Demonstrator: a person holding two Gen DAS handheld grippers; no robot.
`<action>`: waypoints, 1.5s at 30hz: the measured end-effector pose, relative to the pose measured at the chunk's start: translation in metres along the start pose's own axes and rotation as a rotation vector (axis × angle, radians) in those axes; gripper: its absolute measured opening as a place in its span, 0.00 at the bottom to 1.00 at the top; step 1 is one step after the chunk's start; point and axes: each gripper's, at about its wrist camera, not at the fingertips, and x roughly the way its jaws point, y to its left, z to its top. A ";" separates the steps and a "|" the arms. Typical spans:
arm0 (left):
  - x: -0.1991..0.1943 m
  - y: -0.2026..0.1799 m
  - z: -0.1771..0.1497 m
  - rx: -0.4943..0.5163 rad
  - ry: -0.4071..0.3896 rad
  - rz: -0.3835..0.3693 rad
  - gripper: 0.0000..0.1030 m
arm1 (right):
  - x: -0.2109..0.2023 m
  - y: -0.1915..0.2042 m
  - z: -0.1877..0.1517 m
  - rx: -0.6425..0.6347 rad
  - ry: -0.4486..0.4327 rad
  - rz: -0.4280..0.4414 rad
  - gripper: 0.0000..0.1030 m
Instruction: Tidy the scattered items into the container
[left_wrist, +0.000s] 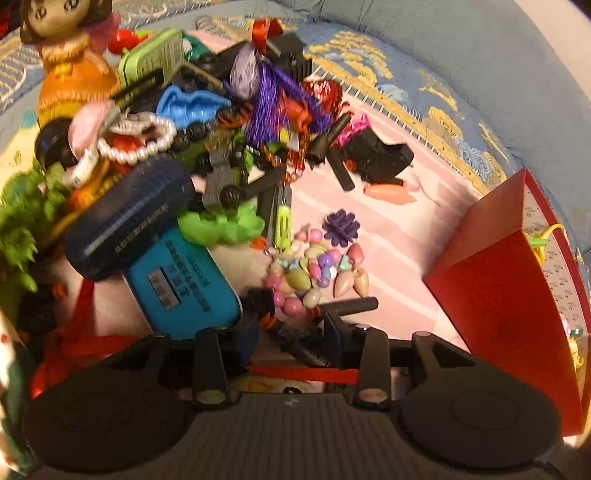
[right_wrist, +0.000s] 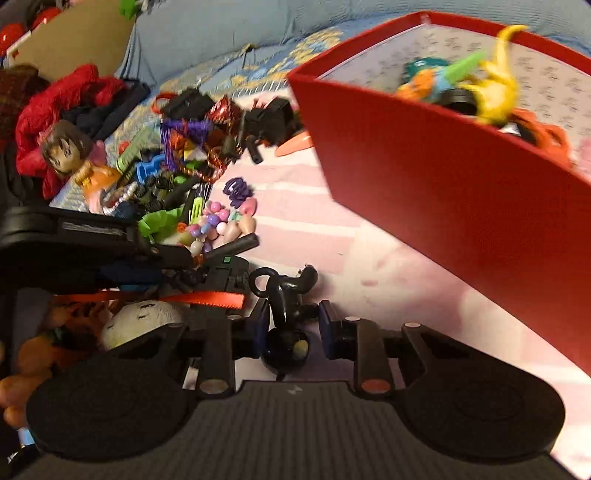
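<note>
Your left gripper (left_wrist: 291, 332) points down at the pile on the pink cloth (left_wrist: 399, 258). Its fingers (left_wrist: 334, 326) stand partly apart; a dark ridged cylinder (left_wrist: 299, 347) lies between them, but whether the pads press on it you cannot tell from this view. A red ribbon (left_wrist: 303, 373) runs across just behind the fingertips. Just ahead of the fingers lies a cluster of pastel beads (left_wrist: 310, 273); ahead and left, a teal case (left_wrist: 181, 291) with a dark blue case (left_wrist: 129, 218) resting on it. A short black rod (left_wrist: 351, 306) lies just past the right finger.

Your right gripper (right_wrist: 291, 325) has its blue-padded fingers (right_wrist: 327, 328) apart, with a black curly-handled toy piece (right_wrist: 284, 291) standing in the gap; the left pad sits close against it, the right pad is clear. A dark ball (right_wrist: 284, 350) sits behind it, between the fingers.

The red box (right_wrist: 443, 184) stands ahead and right of the right fingers, already containing a yellow figure (right_wrist: 495, 88) and an orange-teal toy (right_wrist: 421, 83). From the left fingers it lies off to the right (left_wrist: 495, 295).
</note>
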 end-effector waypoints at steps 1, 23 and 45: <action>0.002 -0.002 -0.001 0.002 0.008 0.000 0.40 | -0.007 -0.003 -0.003 0.006 -0.012 -0.011 0.26; -0.077 -0.055 -0.003 0.092 -0.281 0.064 0.36 | -0.151 -0.036 0.015 0.032 -0.369 -0.029 0.26; 0.003 -0.216 -0.003 0.580 -0.112 -0.041 0.39 | -0.124 -0.122 0.022 0.135 -0.328 -0.183 0.31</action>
